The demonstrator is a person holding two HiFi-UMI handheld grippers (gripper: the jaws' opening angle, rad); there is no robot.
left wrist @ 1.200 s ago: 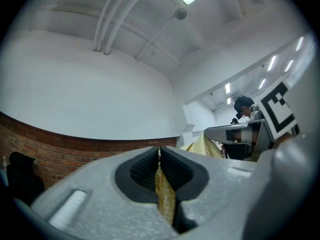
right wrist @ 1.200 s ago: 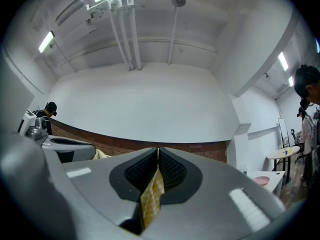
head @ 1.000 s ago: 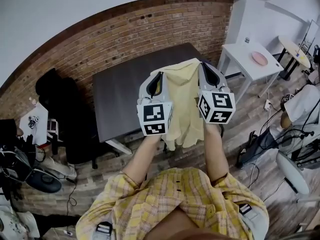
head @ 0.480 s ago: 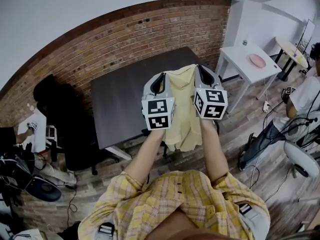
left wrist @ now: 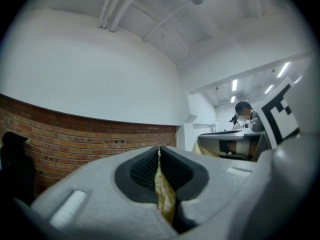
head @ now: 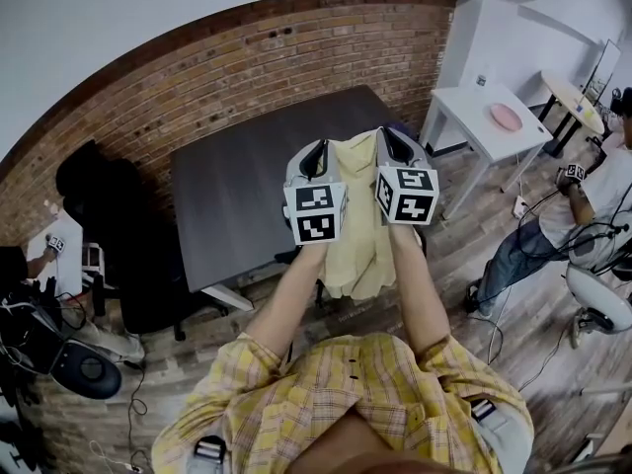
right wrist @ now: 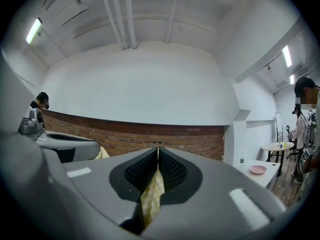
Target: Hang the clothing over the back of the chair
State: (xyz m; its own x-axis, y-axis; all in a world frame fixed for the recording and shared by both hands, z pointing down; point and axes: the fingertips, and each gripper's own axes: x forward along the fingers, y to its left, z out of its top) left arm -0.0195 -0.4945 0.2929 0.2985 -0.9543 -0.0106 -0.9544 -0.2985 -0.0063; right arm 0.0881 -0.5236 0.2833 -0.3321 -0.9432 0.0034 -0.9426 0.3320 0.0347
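Two grippers share one garment.

Head view: the left gripper (head: 316,154) and right gripper (head: 393,144) are held side by side. The yellow clothing (head: 357,245) hangs between them toward 6 o'clock, in front of the dark desk (head: 237,196) at 12 o'clock. The chair is mostly hidden behind the cloth.

Left gripper view: its fingers (left wrist: 142,170) are pressed nearly together on a thin fold of fabric.

Right gripper view: its fingers (right wrist: 174,173) are likewise pinched on an edge.

The cloth looks light, limp and thin, and likely to slide. Holding the top hem at two spread points seems best.
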